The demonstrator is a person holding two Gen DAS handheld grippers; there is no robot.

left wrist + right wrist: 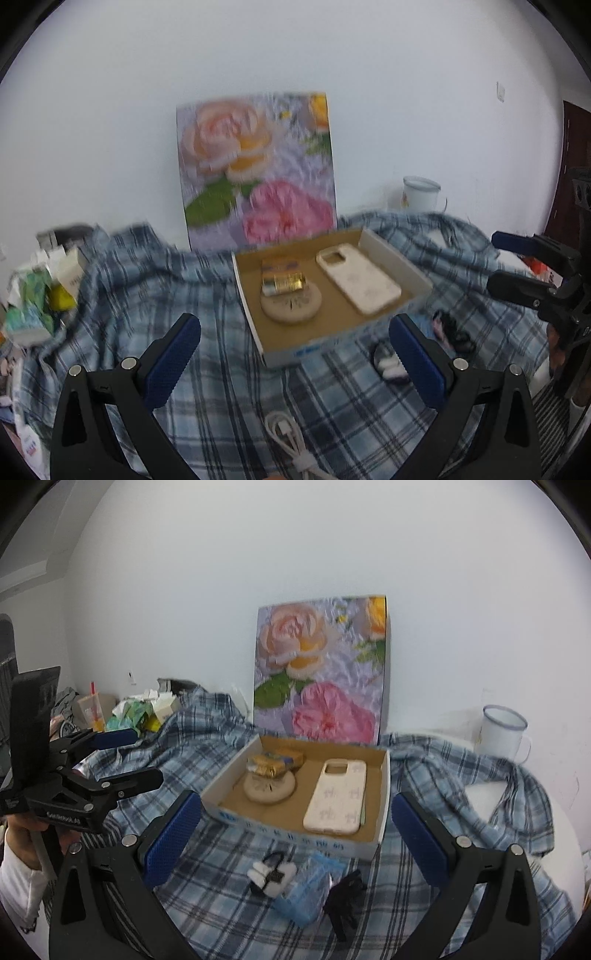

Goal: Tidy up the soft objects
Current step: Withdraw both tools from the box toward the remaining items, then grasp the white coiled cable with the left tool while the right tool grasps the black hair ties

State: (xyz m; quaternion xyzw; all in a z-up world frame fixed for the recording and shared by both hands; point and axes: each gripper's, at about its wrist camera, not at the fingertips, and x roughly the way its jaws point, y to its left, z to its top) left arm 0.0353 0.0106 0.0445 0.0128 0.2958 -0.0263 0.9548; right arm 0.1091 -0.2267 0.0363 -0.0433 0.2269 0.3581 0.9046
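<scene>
Right wrist view showed both grippers hovering with jaws spread and empty, the right gripper (295,827) above a blue tissue pack (308,890) lying on the plaid cloth (221,867) before the cardboard tray (295,834). Sorting seemed underway; next probably called for lowering onto that pack, while the left gripper (295,354) waited.

Left claw (295,354) and right claw (295,834) both spread wide, empty, side by side.

Floral painting (319,672) against wall, white enamel mug (500,733) right, perhaps paper clutter (144,710) left.
</scene>
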